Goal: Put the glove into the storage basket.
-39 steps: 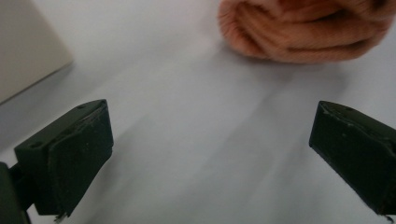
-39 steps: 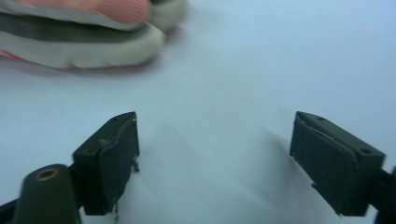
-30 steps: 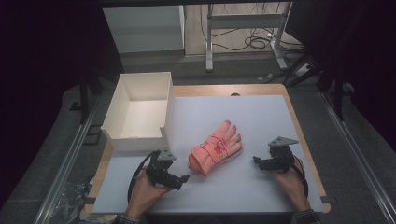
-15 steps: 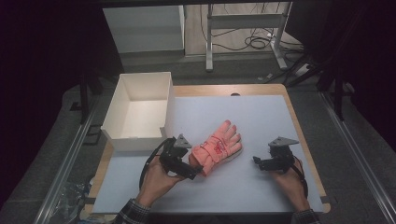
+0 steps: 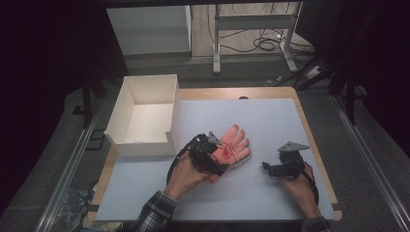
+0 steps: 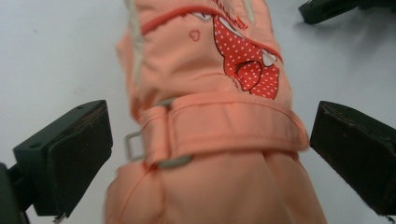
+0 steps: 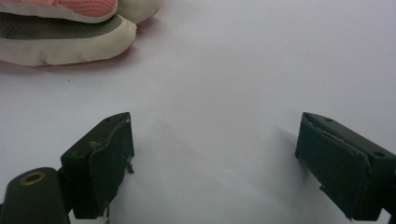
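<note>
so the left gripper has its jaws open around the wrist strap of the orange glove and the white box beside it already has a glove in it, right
Not quite. The white box is empty in the high view; its floor is bare. The rest holds: in the left gripper view the left gripper has its jaws open either side of the strap on the orange glove, not yet closed on it.

The left gripper (image 5: pixel 218 155) has moved from the bare desk near the person, forward and to the right, onto the cuff end of the glove (image 5: pixel 234 147). Its jaws now stand wide apart on either side of the glove's strap (image 6: pixel 219 126), where before they held nothing between them
</note>
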`<move>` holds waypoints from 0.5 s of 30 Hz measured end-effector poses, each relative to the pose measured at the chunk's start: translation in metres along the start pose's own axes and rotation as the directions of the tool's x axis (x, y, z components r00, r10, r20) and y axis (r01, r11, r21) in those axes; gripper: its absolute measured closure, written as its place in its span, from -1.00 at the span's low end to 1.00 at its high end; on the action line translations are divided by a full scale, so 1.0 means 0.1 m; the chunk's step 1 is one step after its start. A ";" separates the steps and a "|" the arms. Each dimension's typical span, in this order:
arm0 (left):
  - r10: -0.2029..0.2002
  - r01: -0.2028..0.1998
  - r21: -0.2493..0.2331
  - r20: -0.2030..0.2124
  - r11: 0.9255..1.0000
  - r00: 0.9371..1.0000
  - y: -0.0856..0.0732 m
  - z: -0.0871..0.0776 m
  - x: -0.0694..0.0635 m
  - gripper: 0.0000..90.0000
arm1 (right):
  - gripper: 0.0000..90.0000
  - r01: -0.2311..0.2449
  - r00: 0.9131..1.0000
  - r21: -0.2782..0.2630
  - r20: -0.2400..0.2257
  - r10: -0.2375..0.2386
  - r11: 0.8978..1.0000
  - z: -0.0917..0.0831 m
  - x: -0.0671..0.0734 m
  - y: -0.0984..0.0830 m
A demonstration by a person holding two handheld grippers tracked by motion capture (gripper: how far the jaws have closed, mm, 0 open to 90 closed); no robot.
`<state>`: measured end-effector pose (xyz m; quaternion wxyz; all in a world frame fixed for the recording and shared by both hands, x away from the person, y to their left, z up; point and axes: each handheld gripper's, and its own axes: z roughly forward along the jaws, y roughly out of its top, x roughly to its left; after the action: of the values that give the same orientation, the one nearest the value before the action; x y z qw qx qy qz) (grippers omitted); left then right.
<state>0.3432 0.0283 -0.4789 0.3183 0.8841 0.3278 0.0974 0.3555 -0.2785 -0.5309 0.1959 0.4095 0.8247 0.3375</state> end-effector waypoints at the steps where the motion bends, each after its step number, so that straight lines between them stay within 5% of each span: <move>1: 0.004 -0.004 0.008 -0.009 1.000 1.000 0.00 0.04 -0.01 -1.00 | -0.74 0.000 1.000 0.000 0.000 0.000 1.000 0.00 0.00 0.00; 15: 0.013 -0.011 0.130 -0.012 0.991 1.000 -0.20 0.40 0.01 -0.95 | -0.74 0.001 1.000 0.000 0.001 -0.001 1.000 0.00 0.00 0.00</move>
<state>0.3486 0.0208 -0.5226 0.2573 0.9043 0.3303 0.0832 0.3554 -0.2784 -0.5310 0.1966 0.4092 0.8247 0.3373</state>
